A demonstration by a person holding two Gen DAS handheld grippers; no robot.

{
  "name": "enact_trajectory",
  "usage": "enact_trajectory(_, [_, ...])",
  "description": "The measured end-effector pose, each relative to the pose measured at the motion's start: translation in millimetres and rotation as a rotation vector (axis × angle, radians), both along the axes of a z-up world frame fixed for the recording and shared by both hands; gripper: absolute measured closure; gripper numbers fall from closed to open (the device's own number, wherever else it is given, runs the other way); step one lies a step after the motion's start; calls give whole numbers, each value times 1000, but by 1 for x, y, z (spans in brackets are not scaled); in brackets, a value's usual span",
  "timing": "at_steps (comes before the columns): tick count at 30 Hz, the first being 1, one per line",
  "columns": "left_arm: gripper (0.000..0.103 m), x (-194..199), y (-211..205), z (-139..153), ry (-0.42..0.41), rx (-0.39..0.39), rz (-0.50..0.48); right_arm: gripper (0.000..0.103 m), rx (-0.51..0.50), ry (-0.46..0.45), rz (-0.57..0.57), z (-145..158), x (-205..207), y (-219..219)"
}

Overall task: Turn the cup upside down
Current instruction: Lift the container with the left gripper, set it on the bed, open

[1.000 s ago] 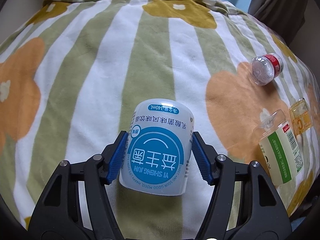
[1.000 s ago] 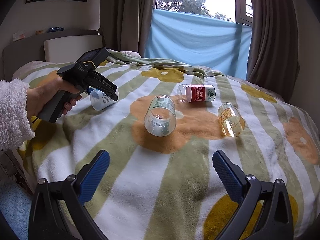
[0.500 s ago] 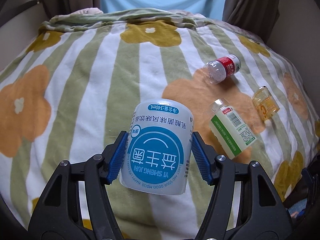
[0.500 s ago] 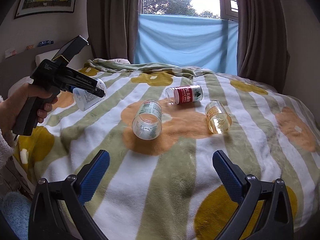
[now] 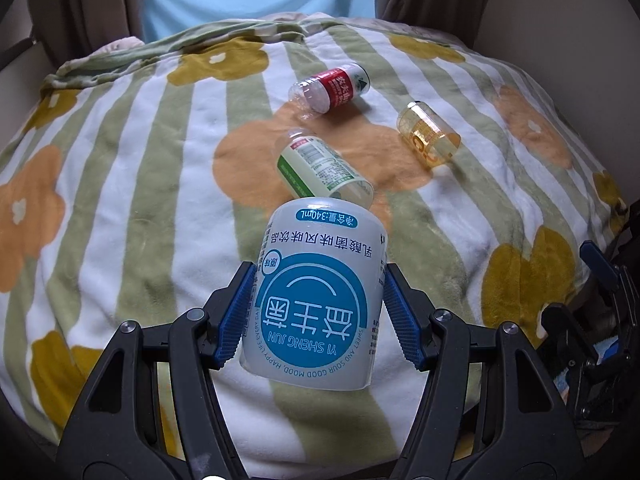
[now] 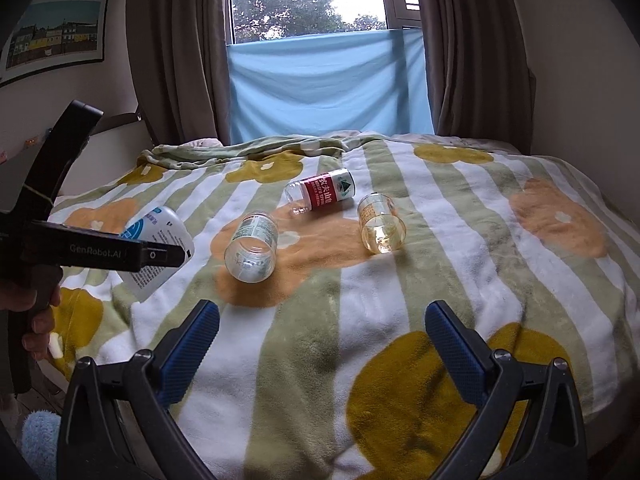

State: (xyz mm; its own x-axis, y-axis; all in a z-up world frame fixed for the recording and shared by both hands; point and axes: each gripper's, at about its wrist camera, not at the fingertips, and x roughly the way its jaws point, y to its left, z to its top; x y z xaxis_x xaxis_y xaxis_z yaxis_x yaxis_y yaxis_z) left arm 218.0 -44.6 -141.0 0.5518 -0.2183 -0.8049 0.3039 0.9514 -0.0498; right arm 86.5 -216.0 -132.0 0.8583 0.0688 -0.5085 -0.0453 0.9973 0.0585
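While the left hand-held gripper (image 5: 320,312) clamps the white plastic cup with the blue round label (image 5: 316,300) between its blue ribbed pads (image 5: 236,312), you hold it clear above the striped, flower-patterned blanket on the bed (image 5: 120,184). Its print reads upside down in the left wrist view, and in the right wrist view it tilts, one end toward the blanket. Which end is the mouth cannot be told. To finish the turn well, roll your wrist until the cup's axis stands plumb, then lower it onto a flat patch of blanket; the plush surface looks soft, so set it down squarely before easing the jaws apart, or it may topple.

Beyond the held cup, apart from it, lie three others on their sides: a clear cup with a green-and-white label (image 5: 320,168), a clear cup with a red label (image 5: 330,88) and an amber-tinted clear cup (image 5: 428,140). Keep your descent short of the green-labelled one, the nearest.

Your right hand-held gripper (image 6: 320,344) waits low over the near edge of the bed, jaws spread wide and holding nothing.
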Motion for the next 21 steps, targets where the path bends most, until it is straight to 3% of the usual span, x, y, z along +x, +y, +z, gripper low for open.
enact_trajectory(4, [43, 0, -20, -24, 48, 5, -13, 0, -46, 8, -62, 6, -3, -14])
enact_trajectory(8, [43, 4, -36, -42, 71, 26, -15, 0, -18, 36, -70, 4, -2, -28])
enact_trajectory(14, [43, 13, -39, -54, 79, 39, 15, 0, 25, 58, -76, 2, 1, -36])
enact_trajectory(19, [42, 12, -47, -59, 67, 61, -13, 0, 40, 56, -75, 3, 1, -37])
enact_trajectory(21, [34, 11, -51, -58, 42, 94, -18, 0, 40, 57, -77, 3, 1, -37])
